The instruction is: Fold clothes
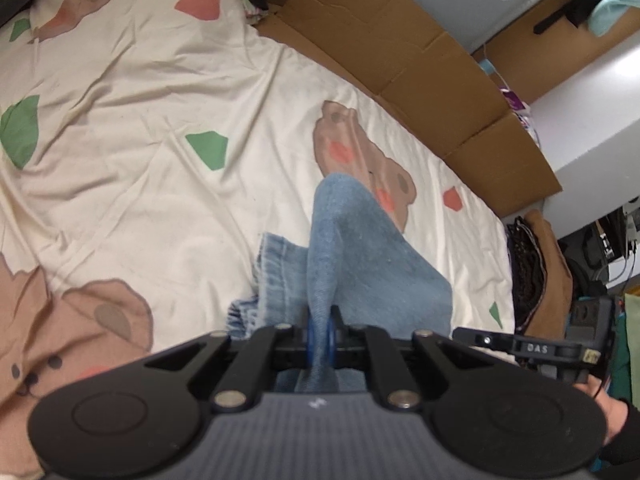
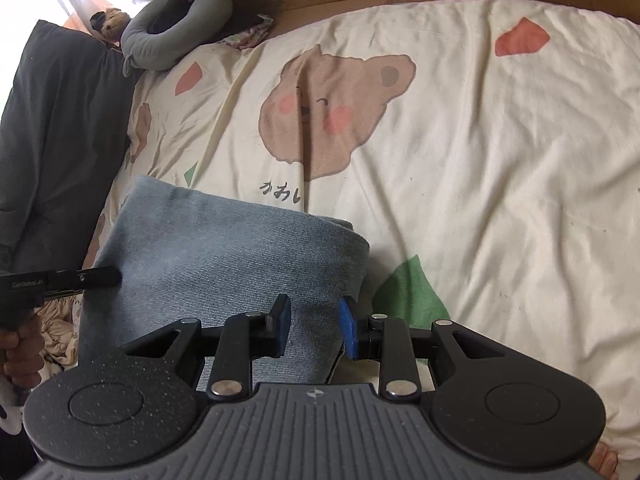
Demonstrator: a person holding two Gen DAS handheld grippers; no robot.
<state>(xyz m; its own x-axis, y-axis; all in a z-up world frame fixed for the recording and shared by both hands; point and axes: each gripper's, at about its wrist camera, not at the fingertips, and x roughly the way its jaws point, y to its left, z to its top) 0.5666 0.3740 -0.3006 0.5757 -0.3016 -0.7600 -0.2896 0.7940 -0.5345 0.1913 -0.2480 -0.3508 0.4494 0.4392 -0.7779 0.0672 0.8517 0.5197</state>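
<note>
**Left gripper pinches denim; right gripper stands over the folded edge**

Left wrist view: the left gripper (image 1: pixel 319 336) is clenched on a ridge of the blue jeans (image 1: pixel 360 264), the cloth squeezed thin between its blue pads. The denim rises into the jaws and spreads back down onto the cream bedspread (image 1: pixel 140 160) printed with bears and coloured patches. A hemmed edge shows to the left of the ridge; the rest of the garment is hidden beneath the gripper body. Flattened cardboard (image 1: pixel 420 80) runs along the far side of the bed. At the right edge, part of the right gripper and a hand (image 1: pixel 612 420) in a dark sleeve are cut off.

Right wrist view: the right gripper (image 2: pixel 314 326) has its jaws parted, with denim lying between and below the pads; whether the pads press the cloth is hard to make out. The jeans lie folded on the bedspread, their lower part covered by the gripper. A grey neck pillow (image 2: pixel 176 28) and a dark cushion (image 2: pixel 60 140) sit at the upper left. The left gripper's finger reaches in from the left edge, its tip against the denim.
</note>
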